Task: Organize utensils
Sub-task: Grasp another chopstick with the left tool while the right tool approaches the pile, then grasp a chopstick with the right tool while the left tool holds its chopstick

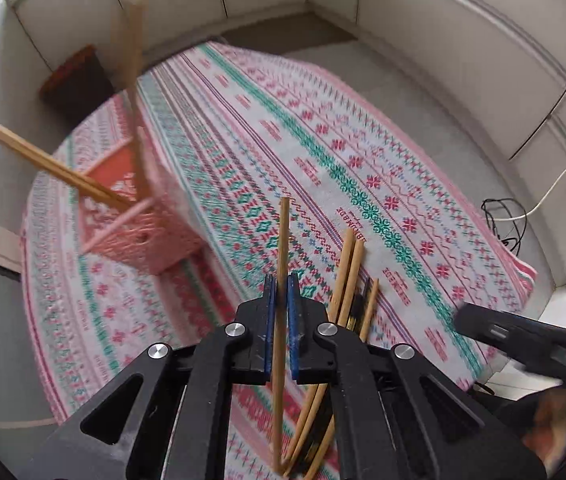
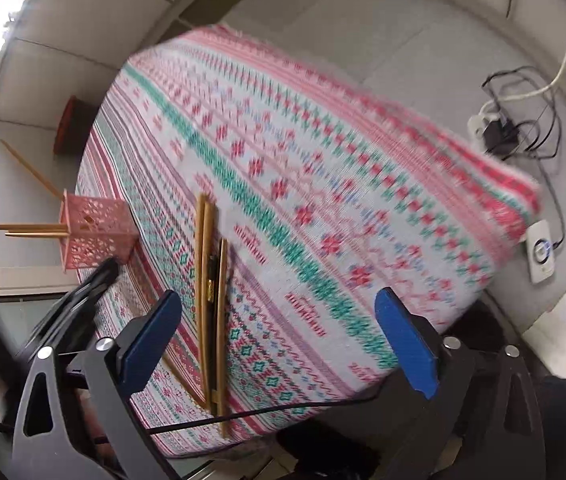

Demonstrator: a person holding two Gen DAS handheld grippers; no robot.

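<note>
My left gripper [image 1: 282, 284] is shut on a single wooden chopstick [image 1: 283, 240] that stands up between its blue pads, above the table. A pink perforated basket [image 1: 151, 236] stands to its left with several chopsticks [image 1: 55, 168] leaning out of it; it also shows in the right wrist view [image 2: 95, 236]. A bundle of wooden chopsticks with a dark one [image 1: 349, 276] lies on the patterned cloth just right of the left gripper, and also shows in the right wrist view [image 2: 211, 280]. My right gripper [image 2: 279, 320] is open and empty above the cloth, right of the bundle.
The table wears a red, green and white patterned cloth [image 2: 303, 184]. A dark bin with an orange rim [image 1: 75, 80] stands on the floor beyond. Cables and a power strip [image 2: 499, 128] and a white device [image 2: 541, 252] lie on the floor at the right. White cabinets surround.
</note>
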